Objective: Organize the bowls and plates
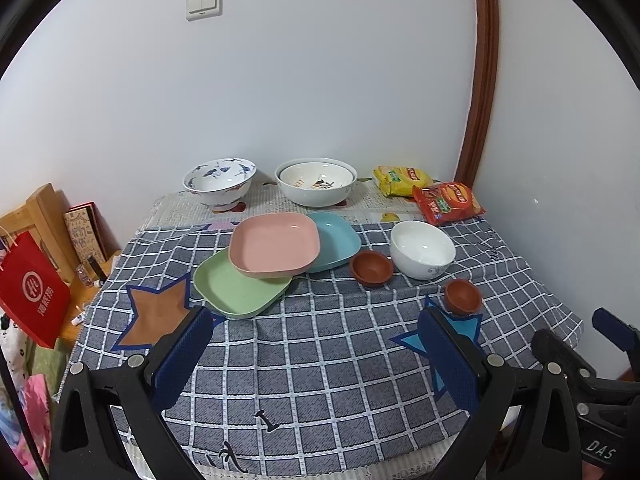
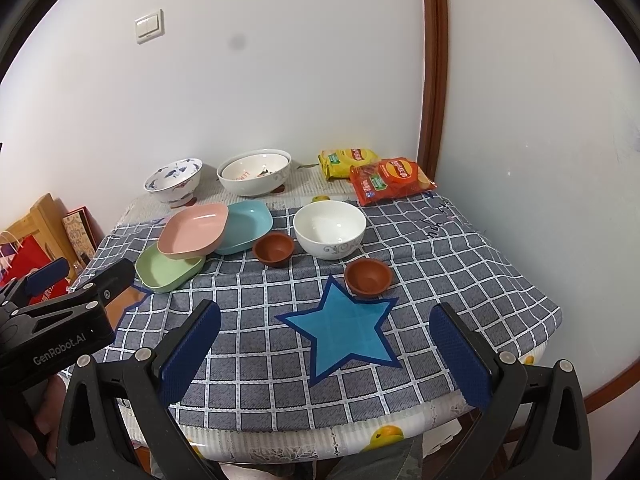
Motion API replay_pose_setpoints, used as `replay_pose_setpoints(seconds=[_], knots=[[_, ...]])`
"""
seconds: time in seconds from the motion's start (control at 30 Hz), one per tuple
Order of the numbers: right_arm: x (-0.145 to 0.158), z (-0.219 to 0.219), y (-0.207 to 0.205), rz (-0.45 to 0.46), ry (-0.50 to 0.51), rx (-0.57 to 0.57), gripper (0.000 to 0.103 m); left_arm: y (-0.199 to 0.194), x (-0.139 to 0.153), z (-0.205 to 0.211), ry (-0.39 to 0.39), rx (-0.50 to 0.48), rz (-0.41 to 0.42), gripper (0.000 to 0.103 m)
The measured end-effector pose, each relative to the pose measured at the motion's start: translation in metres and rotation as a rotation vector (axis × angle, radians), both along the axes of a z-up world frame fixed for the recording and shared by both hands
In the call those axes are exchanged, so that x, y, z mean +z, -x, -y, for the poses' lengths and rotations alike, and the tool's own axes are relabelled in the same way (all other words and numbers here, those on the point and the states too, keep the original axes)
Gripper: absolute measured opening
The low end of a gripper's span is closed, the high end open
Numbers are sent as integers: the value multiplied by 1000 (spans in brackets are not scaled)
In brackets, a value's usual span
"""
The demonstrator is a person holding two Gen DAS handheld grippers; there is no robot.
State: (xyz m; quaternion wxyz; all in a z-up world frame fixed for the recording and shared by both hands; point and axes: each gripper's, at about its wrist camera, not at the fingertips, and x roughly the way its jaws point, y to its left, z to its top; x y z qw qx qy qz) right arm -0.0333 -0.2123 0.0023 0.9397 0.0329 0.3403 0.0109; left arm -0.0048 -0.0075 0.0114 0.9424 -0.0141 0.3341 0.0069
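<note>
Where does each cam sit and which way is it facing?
Left wrist: on the left gripper, low at the table's near edge, facing the pink plate; right gripper shows at right.
Right wrist: on the right gripper, facing the blue star; left gripper shows at left.
Shared: the plates, white bowl, chip bags.
</note>
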Motion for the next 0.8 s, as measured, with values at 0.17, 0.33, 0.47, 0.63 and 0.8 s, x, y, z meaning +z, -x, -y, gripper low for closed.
replay_pose_setpoints(seconds=[0.17,0.33,0.47,0.63,0.8], knots=[[-3,-2,-3,-3,11,-1,103,-8,-5,1,-2,-10,-11,103],[-5,-6,-12,-7,23,2,103,-22,-10,-2,6,-13,-34,103],[-10,-4,-24,-19,14,-8,103,-35,-12,-4,15,-16,-51,103],[-15,0,-39,-15,14,-36,103,-55,-15,-7,3,-17,-62,103],[-18,-1,-56,3,13,-51,103,-74,-22,-12,13,-33,-85,103]])
